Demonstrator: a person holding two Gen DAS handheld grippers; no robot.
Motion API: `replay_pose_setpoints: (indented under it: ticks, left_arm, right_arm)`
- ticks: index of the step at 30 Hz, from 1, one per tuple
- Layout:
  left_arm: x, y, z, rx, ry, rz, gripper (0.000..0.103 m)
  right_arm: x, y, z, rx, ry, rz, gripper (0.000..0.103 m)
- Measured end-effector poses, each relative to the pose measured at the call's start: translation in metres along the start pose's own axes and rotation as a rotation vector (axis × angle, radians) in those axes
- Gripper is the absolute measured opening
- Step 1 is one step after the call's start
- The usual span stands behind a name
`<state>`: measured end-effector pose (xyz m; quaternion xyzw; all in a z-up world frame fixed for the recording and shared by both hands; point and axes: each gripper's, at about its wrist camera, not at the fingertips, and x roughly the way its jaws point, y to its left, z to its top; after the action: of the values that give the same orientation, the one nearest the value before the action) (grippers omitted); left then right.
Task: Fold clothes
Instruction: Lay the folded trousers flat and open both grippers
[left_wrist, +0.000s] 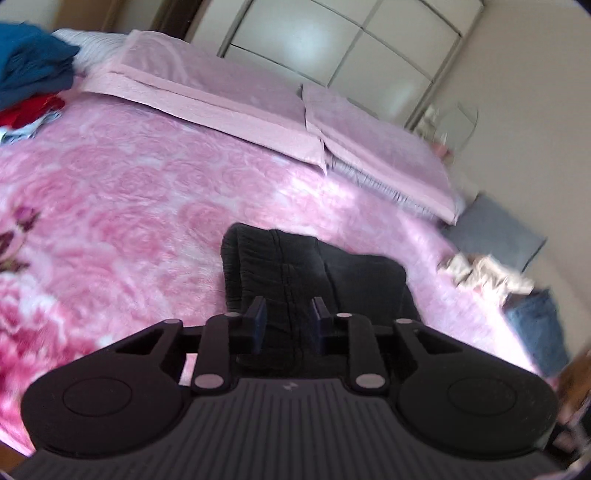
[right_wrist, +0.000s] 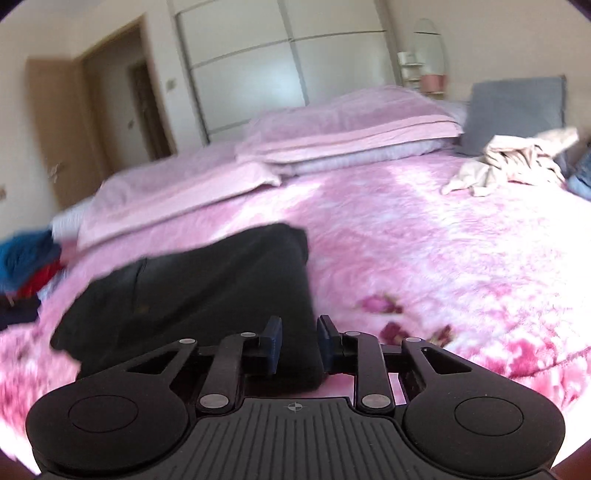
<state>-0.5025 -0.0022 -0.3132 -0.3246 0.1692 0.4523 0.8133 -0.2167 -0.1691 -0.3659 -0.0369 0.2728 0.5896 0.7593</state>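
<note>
A: Writing or labels? None can be read; only a small moulded mark is seen on each gripper body.

B: Black garment (left_wrist: 314, 273) is noted folded on the pink floral blanket (left_wrist: 129, 206); in the left wrist view its long axis runs away toward the pillows (left_wrist: 221, 85).

A: Left gripper (left_wrist: 289, 317): jaws partly spread, garment between them, pad contact cannot be told.

B: Right gripper (right_wrist: 299, 341): jaws partly spread over the garment's near corner, grip likewise unclear
</note>
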Motion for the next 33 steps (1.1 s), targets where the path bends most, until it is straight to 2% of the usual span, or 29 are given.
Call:
replay_pose_setpoints:
  ticks: [1,3,5,7,8,12,14,16,20,24,33]
  left_arm:
    - [0.010,-0.002,-0.002,0.032,0.019,0.034,0.019]
    - [0.031,-0.002,-0.009,0.080,0.064,0.100,0.018]
    - [0.045,0.008,-0.016,0.041,0.078,0.095,0.021]
    - [0.049,0.017,-0.016,-0.016,0.081,0.085,0.023]
    - [0.049,0.019,-0.015,-0.014,0.083,0.090,0.023]
    - [0.035,0.001,-0.012,0.073,0.075,0.179,0.022]
    - [0.019,-0.009,-0.013,0.087,0.064,0.193,0.016]
    - [0.003,-0.019,-0.014,0.098,0.052,0.205,0.016]
    - [-0.017,-0.031,-0.026,0.111,0.082,0.200,0.017]
    - [-0.040,-0.041,-0.039,0.112,0.100,0.211,0.016]
    - [-0.082,-0.052,-0.047,0.133,0.052,0.194,0.017]
  right_arm:
    - [0.004,-0.003,0.001,0.008,0.007,0.004,0.026]
    - [0.017,-0.004,-0.003,-0.003,0.079,0.007,0.026]
    - [0.030,-0.005,-0.009,-0.024,0.136,0.000,0.026]
    - [0.039,-0.001,-0.011,-0.072,0.129,-0.029,0.026]
    - [0.039,0.000,-0.007,-0.077,0.143,-0.035,0.026]
    - [0.030,0.001,0.001,-0.056,0.175,-0.041,0.027]
    - [0.015,0.003,0.003,-0.031,0.163,-0.033,0.027]
    - [0.002,0.007,0.004,-0.039,0.135,-0.013,0.027]
    - [-0.017,0.017,-0.002,-0.078,0.153,0.005,0.027]
    - [-0.039,0.020,-0.003,-0.052,0.171,0.033,0.027]
    - [-0.078,0.033,-0.004,-0.067,0.156,0.077,0.027]
